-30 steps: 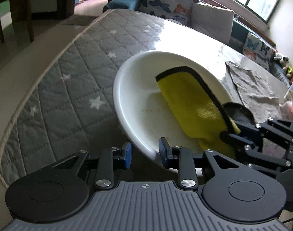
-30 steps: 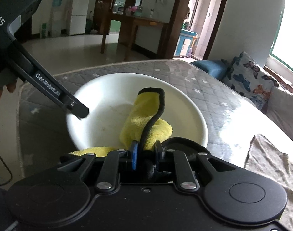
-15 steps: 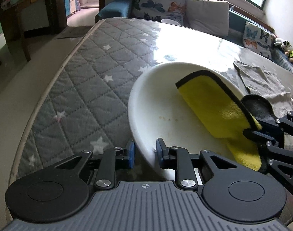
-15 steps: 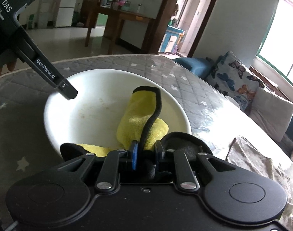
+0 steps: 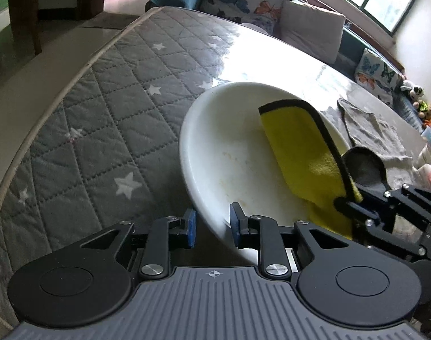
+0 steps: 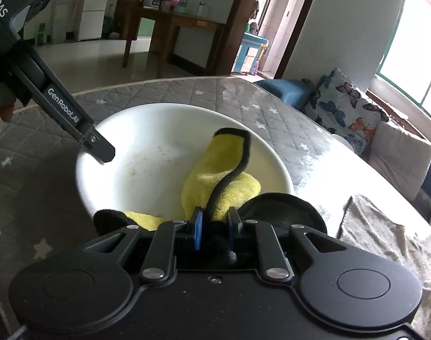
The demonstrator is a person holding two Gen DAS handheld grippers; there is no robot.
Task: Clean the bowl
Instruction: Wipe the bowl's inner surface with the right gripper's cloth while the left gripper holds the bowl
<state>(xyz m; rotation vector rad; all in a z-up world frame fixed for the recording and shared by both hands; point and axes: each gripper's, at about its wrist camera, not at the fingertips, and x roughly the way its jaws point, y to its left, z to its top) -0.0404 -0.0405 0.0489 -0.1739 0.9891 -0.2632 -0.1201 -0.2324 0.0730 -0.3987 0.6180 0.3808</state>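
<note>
A white bowl (image 5: 229, 141) sits tilted on the quilted table, with faint brownish smears on its inside (image 6: 147, 167). My left gripper (image 5: 212, 226) straddles the near rim, one blue pad outside and one inside, shut on the bowl. In the right wrist view one left finger (image 6: 99, 147) reaches over the bowl's left rim. A yellow cloth with black edging (image 5: 300, 147) lies folded against the bowl's inner wall. My right gripper (image 6: 214, 221) is shut on the cloth (image 6: 215, 175) at the bowl's near edge. It also shows in the left wrist view (image 5: 345, 202).
The table wears a grey quilted cover with white stars (image 5: 102, 113); its rounded edge runs along the left. A crumpled grey cloth (image 6: 379, 232) lies right of the bowl. Butterfly cushions (image 6: 345, 104) line a bench behind. A person's hand (image 6: 3, 110) holds the left gripper.
The yellow cloth has slid across the bowl's inside toward the right gripper's side, baring more of the smeared bottom. Both grips hold as before.
</note>
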